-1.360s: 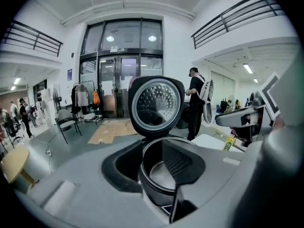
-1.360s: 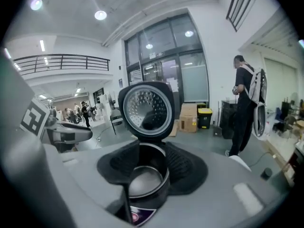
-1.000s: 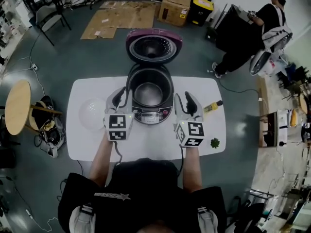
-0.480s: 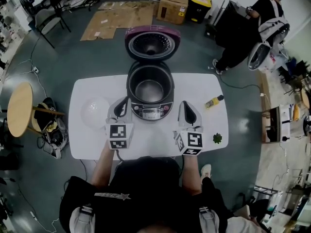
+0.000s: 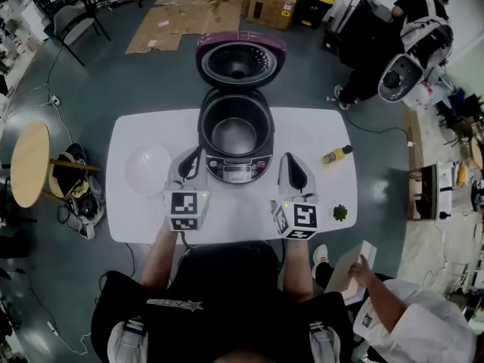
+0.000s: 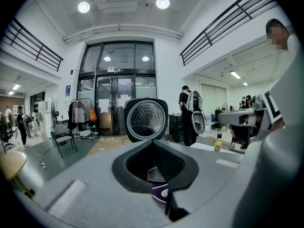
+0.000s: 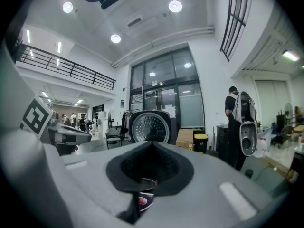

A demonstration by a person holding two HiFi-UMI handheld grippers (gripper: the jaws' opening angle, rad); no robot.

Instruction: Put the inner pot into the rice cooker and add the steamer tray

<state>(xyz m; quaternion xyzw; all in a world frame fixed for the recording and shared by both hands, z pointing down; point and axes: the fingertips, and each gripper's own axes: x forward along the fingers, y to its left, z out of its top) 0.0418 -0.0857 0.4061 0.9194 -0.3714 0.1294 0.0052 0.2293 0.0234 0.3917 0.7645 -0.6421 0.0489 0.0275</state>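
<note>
Steamer tray lies centre-left on the table, untouched. Left gripper, jaws together on nothing, flanks the rice cooker. We judge the inner pot seated and the lid open to take the tray. Right gripper is likewise closed and empty.

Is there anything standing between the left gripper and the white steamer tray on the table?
Nothing visible. The steamer tray lies on the table just left of the left gripper in the head view, with only bare tabletop between them.
</note>
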